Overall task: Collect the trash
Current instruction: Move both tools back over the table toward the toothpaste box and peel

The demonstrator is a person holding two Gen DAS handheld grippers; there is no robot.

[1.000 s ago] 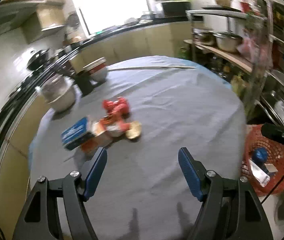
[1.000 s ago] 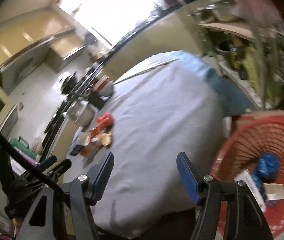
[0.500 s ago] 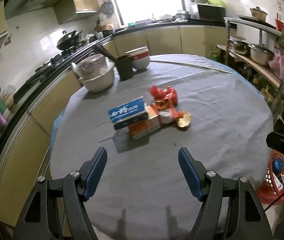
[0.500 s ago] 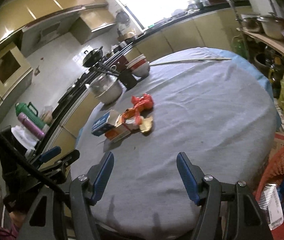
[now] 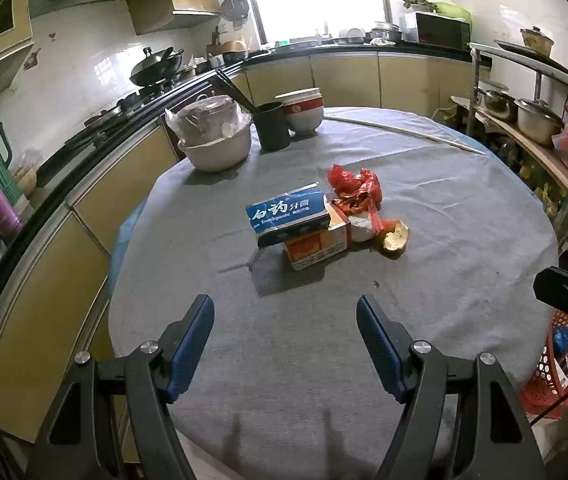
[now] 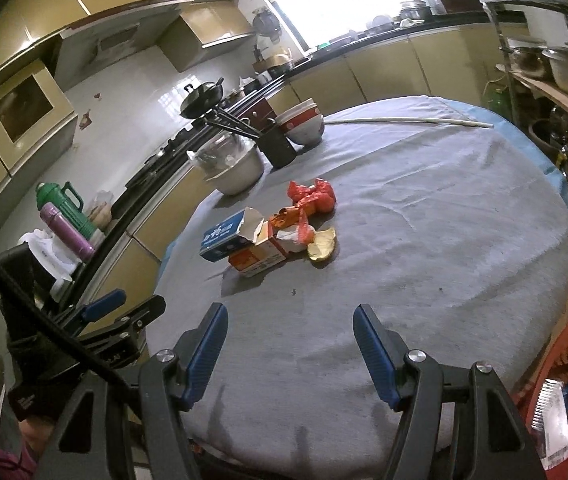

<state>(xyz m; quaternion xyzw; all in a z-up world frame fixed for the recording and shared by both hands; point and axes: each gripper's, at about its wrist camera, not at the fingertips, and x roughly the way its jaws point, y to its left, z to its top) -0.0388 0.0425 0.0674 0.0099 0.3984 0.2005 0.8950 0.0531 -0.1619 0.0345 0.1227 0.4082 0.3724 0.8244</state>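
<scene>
A heap of trash lies mid-table: a blue toothpaste box (image 5: 287,213) (image 6: 226,235) resting on an orange carton (image 5: 316,247) (image 6: 258,259), a crumpled red plastic bag (image 5: 354,184) (image 6: 313,197), a white scrap and a yellow peel (image 5: 395,237) (image 6: 323,245). My left gripper (image 5: 285,316) hangs open over the near table edge, well short of the heap, nothing between its blue pads. My right gripper (image 6: 290,322) is open too, empty, also short of the heap. The left gripper (image 6: 124,308) shows at the left of the right wrist view.
The round table (image 5: 464,216) wears a grey cloth. At its far left stand a metal pot in a basin (image 5: 216,140), a black cup with chopsticks (image 5: 271,126) and stacked bowls (image 5: 303,112). A red basket (image 6: 564,392) (image 5: 564,360) holding trash sits on the floor at right. A long white rod (image 5: 404,130) lies at the back.
Both views have swung left and levelled out, away from the red basket, so the trash heap now sits centred ahead of each gripper. The jaws stayed equally wide.
</scene>
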